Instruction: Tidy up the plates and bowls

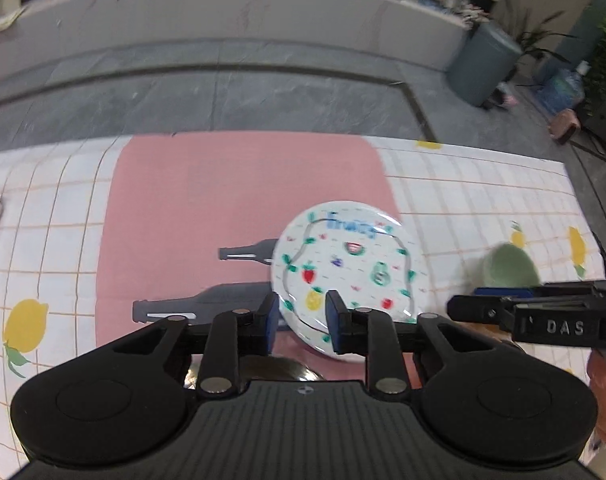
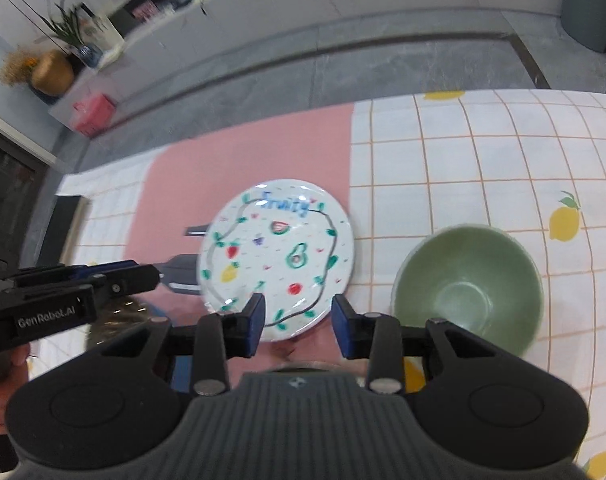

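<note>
Plates and bowls looked mostly unsorted: the fruit-printed plate (image 2: 277, 258) lay flat on the pink mat (image 2: 243, 160) of the desk (image 2: 483, 160), and the green bowl (image 2: 469, 288) stood apart, just right of that plate on the checked cloth. Neither was stacked or lifted, so I judged the work barely begun. Left tongs (image 1: 301, 322) and right tongs (image 2: 297, 322) both hovered over the plate's near edge, part open and gripping nothing. Only the right view showed the bowl's empty inside; the left view cut it at the edge but showed the printed bottles (image 1: 207, 304) left of the plate more fully.
</note>
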### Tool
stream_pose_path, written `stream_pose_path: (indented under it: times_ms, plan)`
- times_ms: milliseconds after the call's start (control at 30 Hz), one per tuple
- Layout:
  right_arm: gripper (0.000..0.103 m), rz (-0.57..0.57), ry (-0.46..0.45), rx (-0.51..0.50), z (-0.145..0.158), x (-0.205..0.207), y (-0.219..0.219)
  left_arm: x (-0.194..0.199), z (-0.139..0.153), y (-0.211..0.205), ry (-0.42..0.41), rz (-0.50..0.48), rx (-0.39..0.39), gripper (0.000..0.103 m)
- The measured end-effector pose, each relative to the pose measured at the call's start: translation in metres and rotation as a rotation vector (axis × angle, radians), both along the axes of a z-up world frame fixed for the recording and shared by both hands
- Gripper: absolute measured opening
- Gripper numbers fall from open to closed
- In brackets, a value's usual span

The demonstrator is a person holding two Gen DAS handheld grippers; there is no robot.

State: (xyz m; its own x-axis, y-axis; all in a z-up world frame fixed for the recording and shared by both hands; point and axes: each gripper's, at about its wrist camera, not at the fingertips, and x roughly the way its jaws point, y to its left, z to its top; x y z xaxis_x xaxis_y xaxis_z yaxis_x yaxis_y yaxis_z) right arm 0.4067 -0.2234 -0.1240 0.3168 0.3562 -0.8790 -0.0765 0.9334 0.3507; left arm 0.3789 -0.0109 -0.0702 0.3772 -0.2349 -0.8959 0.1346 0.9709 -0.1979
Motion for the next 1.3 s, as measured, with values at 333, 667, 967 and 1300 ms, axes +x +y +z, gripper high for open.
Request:
stream_pose_path:
  times_ms: [333,667,967,1300]
  plan:
    - [0.037,-0.002,0.054,-0.057,-0.022,0.035,0.007,0.030,-0.028,0.006,0.095,0.026,0.009,0.025]
    - [0.033,0.000,0.073,-0.097,-0.034,0.045,0.010,0.040,-0.042,0.003,0.141,0.055,-0.006,0.016]
    - [0.031,0.013,0.071,-0.096,-0.037,0.049,0.015,0.044,-0.052,0.006,0.174,0.096,-0.028,0.012]
    - [0.034,0.040,0.103,-0.161,-0.041,0.060,0.029,0.045,-0.051,0.008,0.169,0.114,-0.029,0.012]
